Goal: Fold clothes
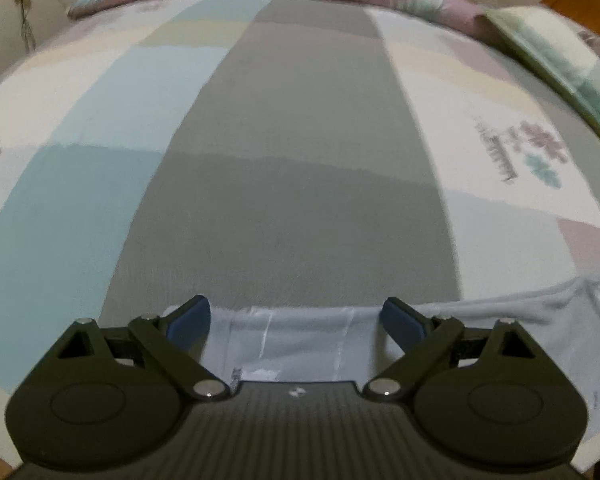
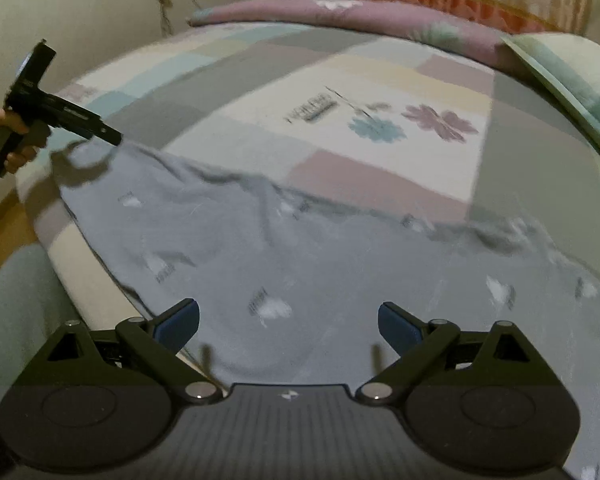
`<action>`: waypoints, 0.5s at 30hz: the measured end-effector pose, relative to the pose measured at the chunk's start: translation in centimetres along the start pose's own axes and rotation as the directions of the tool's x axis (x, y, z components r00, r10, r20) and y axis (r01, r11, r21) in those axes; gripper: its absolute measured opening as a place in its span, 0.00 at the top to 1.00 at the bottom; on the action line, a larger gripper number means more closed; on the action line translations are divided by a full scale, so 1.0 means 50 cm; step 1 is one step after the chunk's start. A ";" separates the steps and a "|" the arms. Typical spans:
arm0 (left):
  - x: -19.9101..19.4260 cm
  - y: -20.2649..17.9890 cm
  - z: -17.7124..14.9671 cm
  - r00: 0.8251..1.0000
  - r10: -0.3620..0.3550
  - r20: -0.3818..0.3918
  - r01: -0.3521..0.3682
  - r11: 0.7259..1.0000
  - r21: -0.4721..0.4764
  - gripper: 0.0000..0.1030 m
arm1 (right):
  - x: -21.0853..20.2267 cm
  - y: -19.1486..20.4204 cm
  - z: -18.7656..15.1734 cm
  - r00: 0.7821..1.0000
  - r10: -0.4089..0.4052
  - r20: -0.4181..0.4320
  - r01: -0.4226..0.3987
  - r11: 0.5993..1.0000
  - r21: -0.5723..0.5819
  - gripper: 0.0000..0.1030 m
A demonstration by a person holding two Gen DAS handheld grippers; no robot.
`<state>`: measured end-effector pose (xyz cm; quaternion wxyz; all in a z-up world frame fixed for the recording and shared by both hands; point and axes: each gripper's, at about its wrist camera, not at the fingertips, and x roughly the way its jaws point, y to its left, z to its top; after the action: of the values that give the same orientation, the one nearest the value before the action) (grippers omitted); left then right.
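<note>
Item: garment (image 2: 300,264), pale grey-blue knit w/ small white motifs and dark text marks scattered over it; lies spread on the bed (image 2: 420,80) near its front edge, far edge rumpled and wavy, some creases across the middle, rest fairly flat. Type (shirt/trousers) can't tell. In left wrist view, a strip of same fabric (image 1: 300,340) w/ white seam lines sits between the fingers, trailing off to the right. Bed cover: patchwork blocks of grey, teal, cream, pink, w/ flower print (image 2: 440,122). Rolled pink quilt (image 2: 360,12) along far side; pillow (image 2: 572,72) at right. Left gripper (image 1: 296,320): jaws spread wide, cloth beneath, not pinched. Right gripper (image 2: 288,322): jaws wide apart, above garment's near part, holding nothing. Hand (image 2: 4,132) on left tool's grip, seen from right wrist view; tool tip at garment's far-left corner.
</note>
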<state>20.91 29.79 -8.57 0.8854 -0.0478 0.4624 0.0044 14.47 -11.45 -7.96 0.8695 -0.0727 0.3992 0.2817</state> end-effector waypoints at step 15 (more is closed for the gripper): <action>-0.025 -0.028 -0.097 0.986 -0.156 -0.060 0.159 0.986 0.050 0.07 | 0.252 0.156 0.169 0.952 0.299 -0.069 -0.307 0.925 -0.223 0.05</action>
<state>16.29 28.03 -10.17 0.8706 -0.0604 0.4818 -0.0797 22.29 3.45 -10.81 0.7943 -0.1155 0.3846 0.4559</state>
